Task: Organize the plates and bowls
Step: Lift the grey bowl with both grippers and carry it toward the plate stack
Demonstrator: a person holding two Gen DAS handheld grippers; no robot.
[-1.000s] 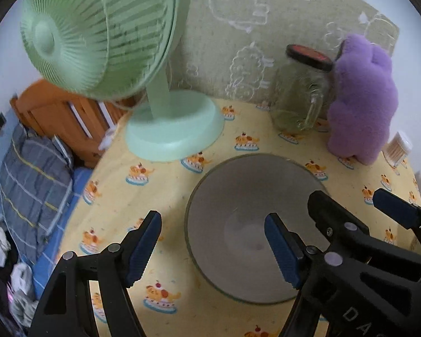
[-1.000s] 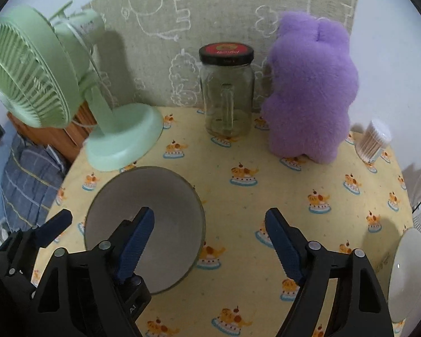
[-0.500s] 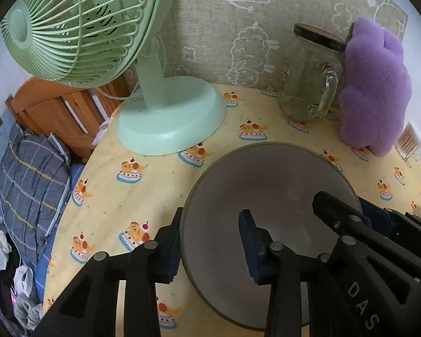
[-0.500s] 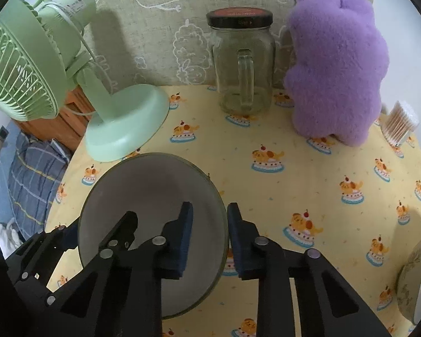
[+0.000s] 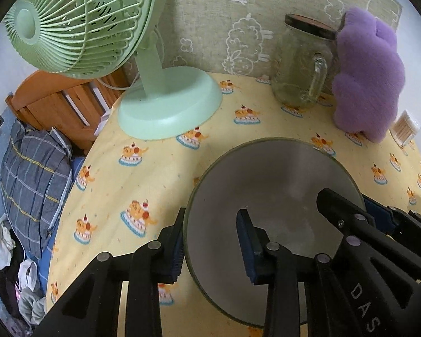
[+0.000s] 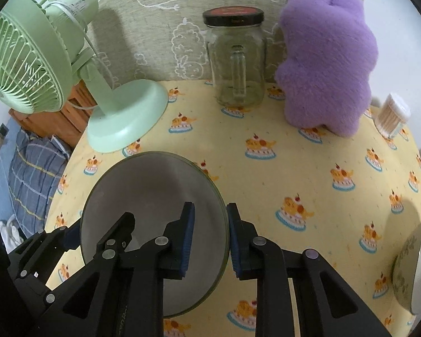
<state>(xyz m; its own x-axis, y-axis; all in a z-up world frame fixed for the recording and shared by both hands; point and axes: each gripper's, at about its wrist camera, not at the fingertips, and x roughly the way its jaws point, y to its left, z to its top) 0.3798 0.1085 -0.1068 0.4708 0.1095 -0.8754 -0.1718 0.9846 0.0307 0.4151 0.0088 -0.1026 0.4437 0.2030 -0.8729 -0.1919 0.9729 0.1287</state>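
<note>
Already both grippers pinch the bowl (image 5: 269,185): left gripper (image 5: 210,245) on its left rim, right gripper (image 6: 209,238) on its right. Uneven lifting could tip it toward the fan (image 6: 126,118).

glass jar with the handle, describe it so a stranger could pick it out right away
Start at the green fan at the back left of the yellow table. To its right, against the wall, stands the glass jar beside a purple plush toy. It alone is clear, with a dark lid.
</note>
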